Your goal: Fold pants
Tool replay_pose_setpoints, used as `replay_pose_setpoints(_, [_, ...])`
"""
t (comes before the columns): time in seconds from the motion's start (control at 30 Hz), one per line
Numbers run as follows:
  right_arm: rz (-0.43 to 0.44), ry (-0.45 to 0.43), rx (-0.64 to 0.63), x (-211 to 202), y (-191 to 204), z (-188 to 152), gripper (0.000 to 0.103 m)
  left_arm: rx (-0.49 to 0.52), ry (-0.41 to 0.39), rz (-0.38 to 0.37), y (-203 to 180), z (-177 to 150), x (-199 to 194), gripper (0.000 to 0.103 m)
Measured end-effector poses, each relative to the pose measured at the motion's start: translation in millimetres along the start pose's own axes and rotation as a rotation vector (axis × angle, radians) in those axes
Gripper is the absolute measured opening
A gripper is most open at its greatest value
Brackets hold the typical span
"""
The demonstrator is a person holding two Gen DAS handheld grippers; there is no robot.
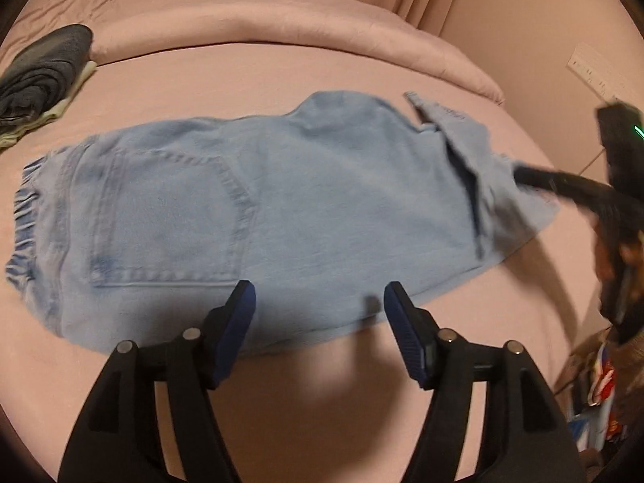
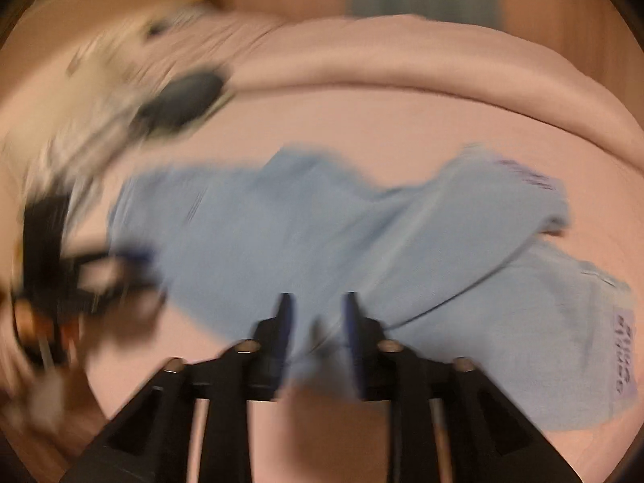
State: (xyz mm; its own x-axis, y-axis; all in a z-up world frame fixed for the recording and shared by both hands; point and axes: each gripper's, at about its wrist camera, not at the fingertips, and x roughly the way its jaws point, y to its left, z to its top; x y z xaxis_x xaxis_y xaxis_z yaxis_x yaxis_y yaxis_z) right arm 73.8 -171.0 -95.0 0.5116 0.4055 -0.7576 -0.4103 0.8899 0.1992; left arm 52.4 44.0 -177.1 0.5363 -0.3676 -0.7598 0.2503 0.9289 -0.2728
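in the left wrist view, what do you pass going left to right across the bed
folded dark clothes → elastic waistband of the jeans → back pocket → leg ends → right gripper → wall outlet

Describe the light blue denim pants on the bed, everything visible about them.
The light blue denim pants lie flat on the pink bed sheet, folded into a short, wide bundle. A stitched back pocket faces up near the gathered elastic waistband at the left of the left wrist view. At the opposite end the leg cuffs are folded back unevenly, one flap raised. Neither hand-held gripper clamps them.
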Motion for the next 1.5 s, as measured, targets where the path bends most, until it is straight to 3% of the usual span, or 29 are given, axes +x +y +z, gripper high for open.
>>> replay_pose_setpoints(0.03, [-0.032,-0.018,0.056,-2,-14,11,0.046,0.004,-0.002,-0.022,-10,4,4,0.066])
replay_pose_setpoints(0.2, [-0.108,0.038,0.248,25,-71,66,0.046,0.094,0.016,-0.12,-64,17,28,0.066])
replay_pose_setpoints(0.47, [-0.19,0.208,0.346,97,-112,133,0.046,0.236,0.069,-0.212,-136,39,81,0.064])
replay_pose_setpoints(0.67, [-0.316,0.36,0.303,152,-112,139,0.046,0.295,0.098,-0.179,-154,36,100,0.038])
replay_pose_setpoints(0.7, [-0.345,0.366,0.266,157,-108,136,0.043,0.303,0.095,-0.171,-155,34,101,0.033])
replay_pose_setpoints(0.73, [-0.365,0.349,0.236,155,-104,134,0.03,0.306,0.092,-0.165,-155,33,101,0.028])
replay_pose_setpoints(0.77, [-0.356,0.319,0.227,150,-102,133,0.011,0.307,0.09,-0.159,-153,33,101,0.026])
replay_pose_setpoints(0.87, [-0.313,0.208,0.294,116,-109,126,0.009,0.27,0.087,-0.174,-145,34,97,0.015])
replay_pose_setpoints(1.07, [-0.181,-0.133,0.476,-23,-134,74,0.009,0.308,0.074,-0.164,-151,24,86,0.011])
replay_pose_setpoints(1.2, [-0.16,-0.299,0.598,-106,-149,1,0.009,0.409,0.05,-0.112,-165,22,89,0.01])
replay_pose_setpoints(1.3, [-0.204,-0.3,0.679,-120,-160,-50,0.009,0.444,0.056,-0.089,-164,24,87,0.01])
replay_pose_setpoints(1.5, [-0.116,-0.269,0.934,-96,-197,-153,0.01,0.526,0.086,-0.024,-162,26,90,0.011])
